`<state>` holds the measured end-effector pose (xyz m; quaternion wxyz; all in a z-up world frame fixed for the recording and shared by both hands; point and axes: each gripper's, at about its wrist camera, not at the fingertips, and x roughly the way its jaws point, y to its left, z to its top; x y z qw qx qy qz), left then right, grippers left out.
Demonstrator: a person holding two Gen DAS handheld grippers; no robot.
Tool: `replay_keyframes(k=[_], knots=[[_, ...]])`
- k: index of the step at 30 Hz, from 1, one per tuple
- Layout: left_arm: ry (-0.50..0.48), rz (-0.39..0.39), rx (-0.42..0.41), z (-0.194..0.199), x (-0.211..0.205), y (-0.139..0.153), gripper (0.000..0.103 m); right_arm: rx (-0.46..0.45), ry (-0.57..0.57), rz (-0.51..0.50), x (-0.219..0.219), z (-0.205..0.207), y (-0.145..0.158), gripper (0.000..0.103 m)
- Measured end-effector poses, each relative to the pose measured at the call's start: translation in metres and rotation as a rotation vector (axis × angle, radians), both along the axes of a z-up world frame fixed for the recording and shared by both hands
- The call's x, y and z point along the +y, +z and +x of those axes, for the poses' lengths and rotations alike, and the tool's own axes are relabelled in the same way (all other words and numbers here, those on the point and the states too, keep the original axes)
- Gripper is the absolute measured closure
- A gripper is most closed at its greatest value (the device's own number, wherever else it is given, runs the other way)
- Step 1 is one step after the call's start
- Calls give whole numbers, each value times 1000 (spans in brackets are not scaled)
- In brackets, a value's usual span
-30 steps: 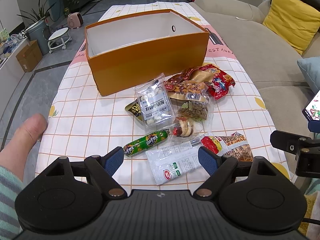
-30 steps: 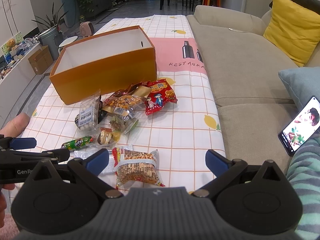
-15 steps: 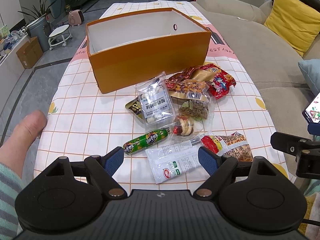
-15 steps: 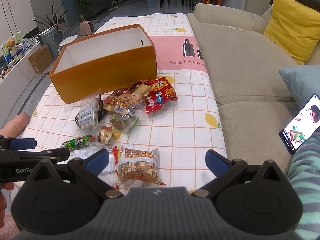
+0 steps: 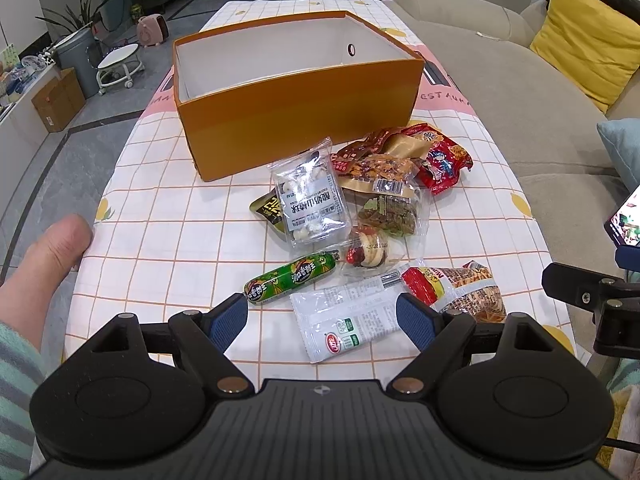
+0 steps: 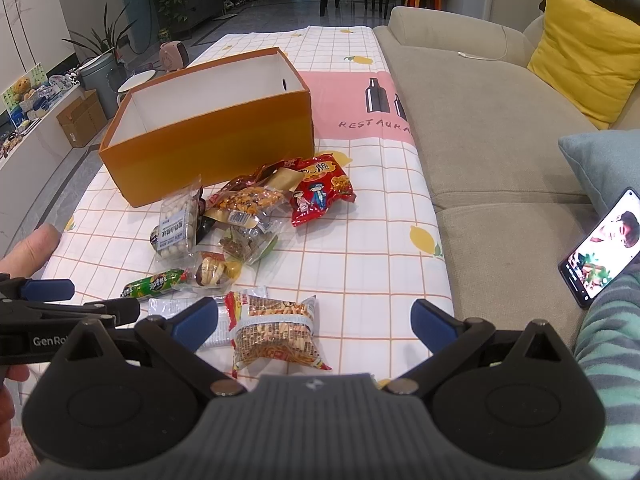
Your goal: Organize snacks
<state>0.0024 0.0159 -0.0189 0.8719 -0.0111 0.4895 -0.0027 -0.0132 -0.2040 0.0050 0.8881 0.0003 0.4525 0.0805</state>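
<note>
Left wrist view showed one orange box (image 5: 296, 120), open-topped and white inside, standing on a checked tablecloth (image 5: 168, 240) beside a beige sofa (image 5: 520, 92). Nothing could be seen lying in the part of the box visible to the camera. In front of it lay a loose cluster of snacks, all still on the cloth: one clear bag of white balls (image 5: 310, 200) resting on a dark packet (image 5: 267, 210), one bag of brown nuts (image 5: 378, 170), one red packet (image 5: 442, 160), one clear bag of dark dried bits (image 5: 390, 216), one small clear bag with a round biscuit (image 5: 366, 254), one green sausage (image 5: 291, 278), one white sachet (image 5: 348, 326) and one red-and-clear bag of noodle sticks (image 5: 460, 292) (nine packets in all, as far as the overlap allowed a count).

The left gripper (image 5: 322, 318) hung just above the near edge of the cluster, its two blue-padded fingers spread wide and holding nothing, with the white sachet lying between them. The right gripper (image 6: 314, 318) hovered alongside, likewise spread wide and empty, the bag of noodle sticks just ahead of its left finger.

One bare thumb (image 5: 60, 240) showed at the left edge of the table. On the sofa sat one yellow cushion (image 5: 584, 36) and one pale blue cushion (image 6: 604, 164), and one lit phone (image 6: 600, 248) showed near the striped sleeve (image 6: 612, 320) on the right.
</note>
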Motion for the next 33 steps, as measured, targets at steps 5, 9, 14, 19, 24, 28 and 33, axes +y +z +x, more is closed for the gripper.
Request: replay_keyframes(k=[5,9,14,19,24,28,33], knots=[[2,-4,3,0,0,-1,5,2,-2,0,0,0,0,4],[-29,-8,0,2,0,0,5,5,6,1,0,0,-1,4],[-71,-40,-13,7,3,1,5,30,29,57,-3,2,-8,4],[-114,-49,20,15,9,-13,25,50,59,75,0,6,-22,21],[-126,-39,57,24,22,-34,25,115,77,106,3,16,-42,23],[-215,14,43,40,27,-42,21,179,58,133,5,29,-59,17],[-410,188,53,54,15,-59,20,243,41,150,8,45,-78,14]])
